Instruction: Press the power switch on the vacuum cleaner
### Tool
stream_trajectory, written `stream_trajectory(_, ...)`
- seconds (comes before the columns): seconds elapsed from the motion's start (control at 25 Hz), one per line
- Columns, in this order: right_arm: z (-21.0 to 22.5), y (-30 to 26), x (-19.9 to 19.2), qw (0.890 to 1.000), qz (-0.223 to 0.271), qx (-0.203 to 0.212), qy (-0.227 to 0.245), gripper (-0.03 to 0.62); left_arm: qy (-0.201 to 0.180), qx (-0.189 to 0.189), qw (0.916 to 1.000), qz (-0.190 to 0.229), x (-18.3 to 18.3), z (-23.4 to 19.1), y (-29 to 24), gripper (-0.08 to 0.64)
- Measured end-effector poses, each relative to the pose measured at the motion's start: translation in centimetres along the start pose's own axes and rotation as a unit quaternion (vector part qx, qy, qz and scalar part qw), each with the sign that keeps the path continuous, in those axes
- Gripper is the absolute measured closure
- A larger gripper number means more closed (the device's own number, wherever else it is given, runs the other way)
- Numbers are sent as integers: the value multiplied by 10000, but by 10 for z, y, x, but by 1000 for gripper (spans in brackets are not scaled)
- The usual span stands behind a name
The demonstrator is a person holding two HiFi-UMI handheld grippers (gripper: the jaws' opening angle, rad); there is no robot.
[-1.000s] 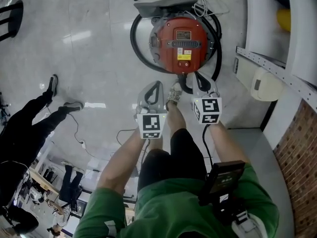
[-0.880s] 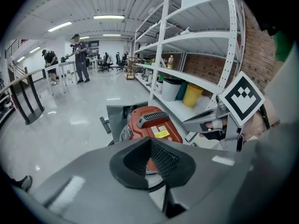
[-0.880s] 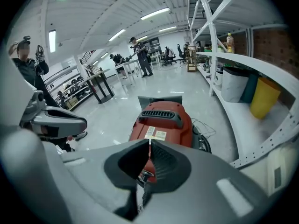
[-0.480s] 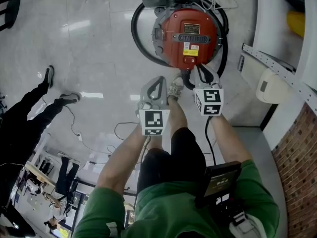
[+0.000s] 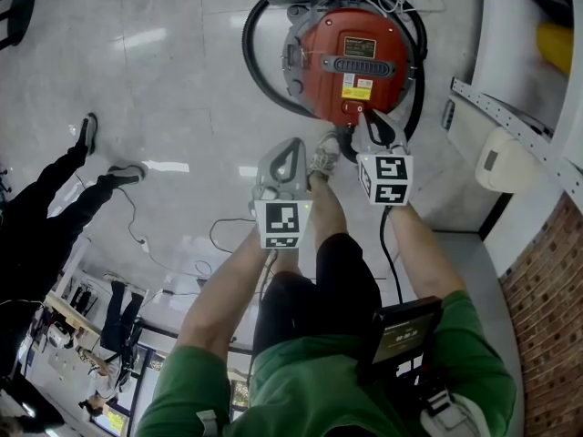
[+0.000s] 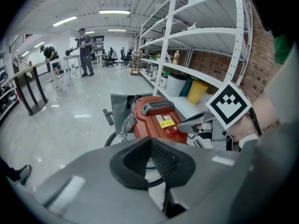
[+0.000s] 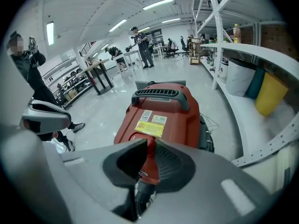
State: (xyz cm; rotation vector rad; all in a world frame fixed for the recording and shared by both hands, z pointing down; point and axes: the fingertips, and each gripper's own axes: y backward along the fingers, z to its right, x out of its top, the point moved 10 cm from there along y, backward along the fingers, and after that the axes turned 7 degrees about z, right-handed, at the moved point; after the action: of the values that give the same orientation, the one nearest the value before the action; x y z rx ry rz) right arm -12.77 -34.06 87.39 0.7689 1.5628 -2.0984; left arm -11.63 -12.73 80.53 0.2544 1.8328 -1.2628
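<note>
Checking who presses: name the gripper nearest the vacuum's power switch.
The right gripper: its tip is at the switch on the red vacuum cleaner, while the left gripper hangs short, over the floor.

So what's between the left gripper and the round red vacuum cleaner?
Just the black hose curving on bare grey floor, in the head view.

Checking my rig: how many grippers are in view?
2. The left gripper hangs short of the vacuum cleaner; the right gripper has its tip at the red power switch.
</note>
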Motion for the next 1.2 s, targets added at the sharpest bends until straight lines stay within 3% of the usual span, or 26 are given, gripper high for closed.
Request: stream_trajectory(1.2, 9, -7, -4, 9984, -220, -82, -518, 546, 48, 28, 10000, -29, 2, 0, -5, 552)
